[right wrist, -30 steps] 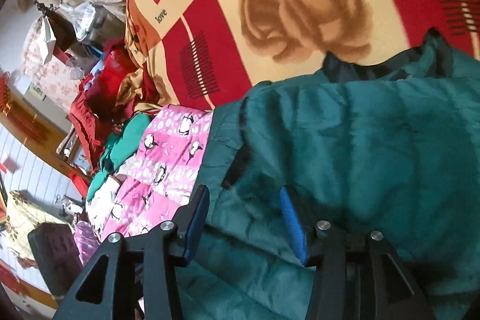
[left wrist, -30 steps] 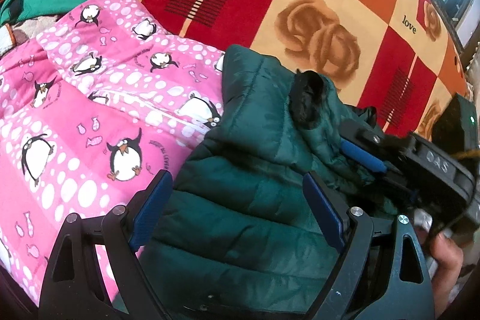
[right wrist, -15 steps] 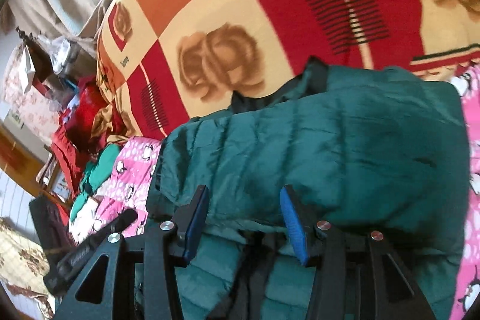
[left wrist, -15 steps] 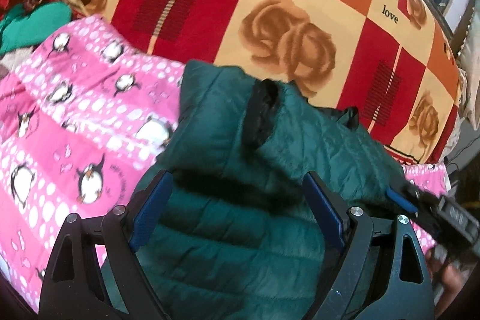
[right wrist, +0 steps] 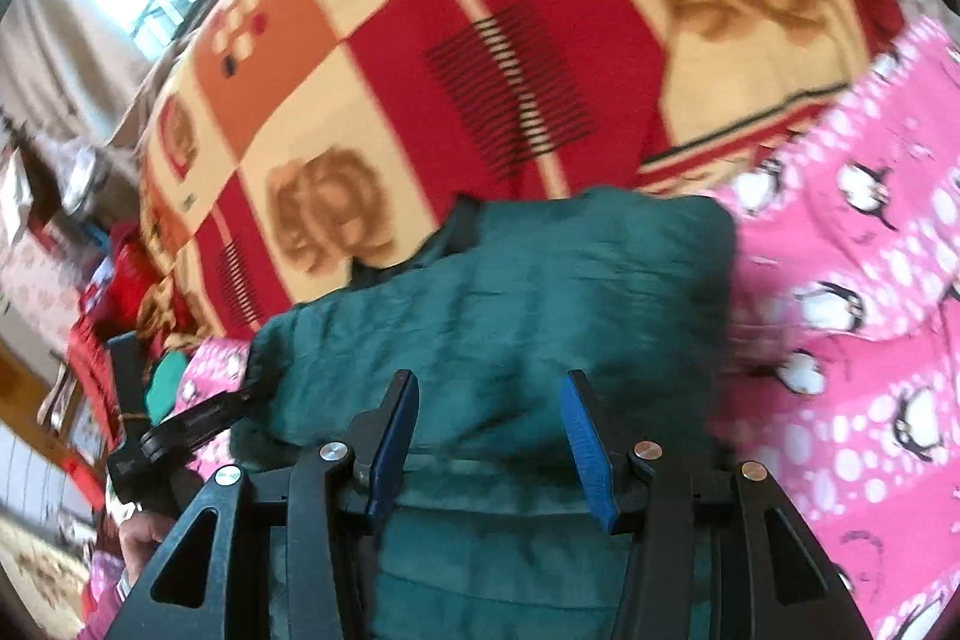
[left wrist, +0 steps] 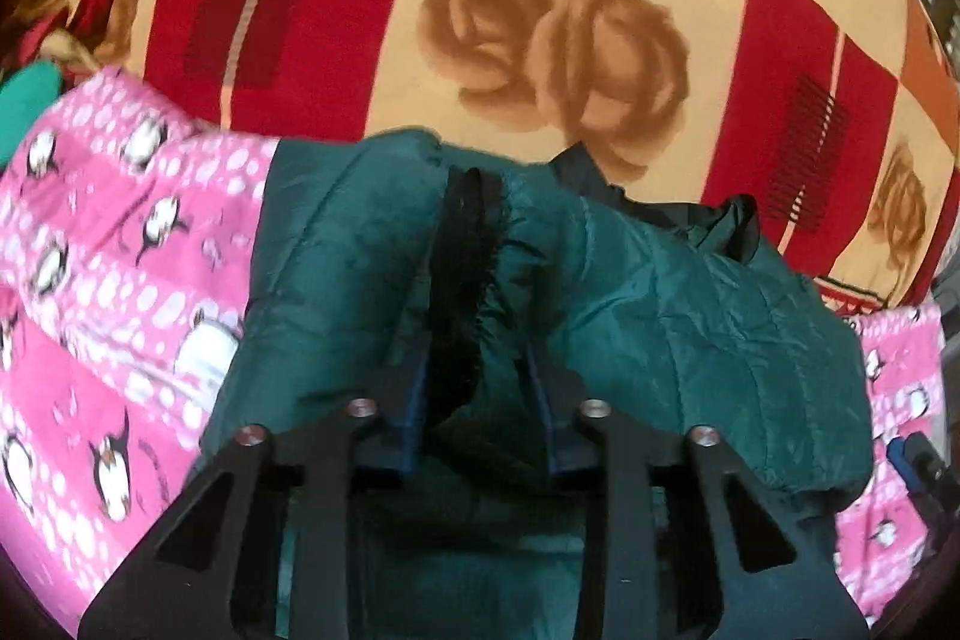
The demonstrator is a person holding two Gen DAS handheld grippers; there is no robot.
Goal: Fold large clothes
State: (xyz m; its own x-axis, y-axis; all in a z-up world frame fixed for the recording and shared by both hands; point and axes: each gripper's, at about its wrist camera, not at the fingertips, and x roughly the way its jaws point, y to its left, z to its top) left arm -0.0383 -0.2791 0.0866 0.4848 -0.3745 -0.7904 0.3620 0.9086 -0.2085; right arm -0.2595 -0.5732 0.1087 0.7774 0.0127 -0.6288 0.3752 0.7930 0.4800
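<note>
a dark green quilted jacket (left wrist: 690,316) was laid in a folded heap on the bed, partly on a pink penguin-print quilt (left wrist: 108,280) and partly against a checked blanket (left wrist: 540,10) of red, cream and orange squares printed with brown roses. the jacket was found toward the near edge of the bed, with the pink quilt showing on both sides of it and the blanket spread behind it toward the far edge.

in the left wrist view, the left gripper (left wrist: 477,388) was seen closing, and a raised ridge of the jacket with a black-lined opening was gathered between its fingers (left wrist: 414,400); the fabric was already pinched there by the blue pads. at the right edge of that view a small part of the other tool (left wrist: 915,466) was visible.

in the right wrist view, the right gripper (right wrist: 486,436) was held low over the jacket (right wrist: 510,316), its fingers (right wrist: 585,436) partly apart. the green fabric was seen bulging between them, but whether the pads pressed on it could not be told, the picture being blurred. the pink quilt (right wrist: 852,340) was shown to the right, the blanket (right wrist: 480,40) beyond. at the left of that view the left tool (right wrist: 180,430) was gripped by a hand (right wrist: 141,532) beside the jacket's edge.
</note>
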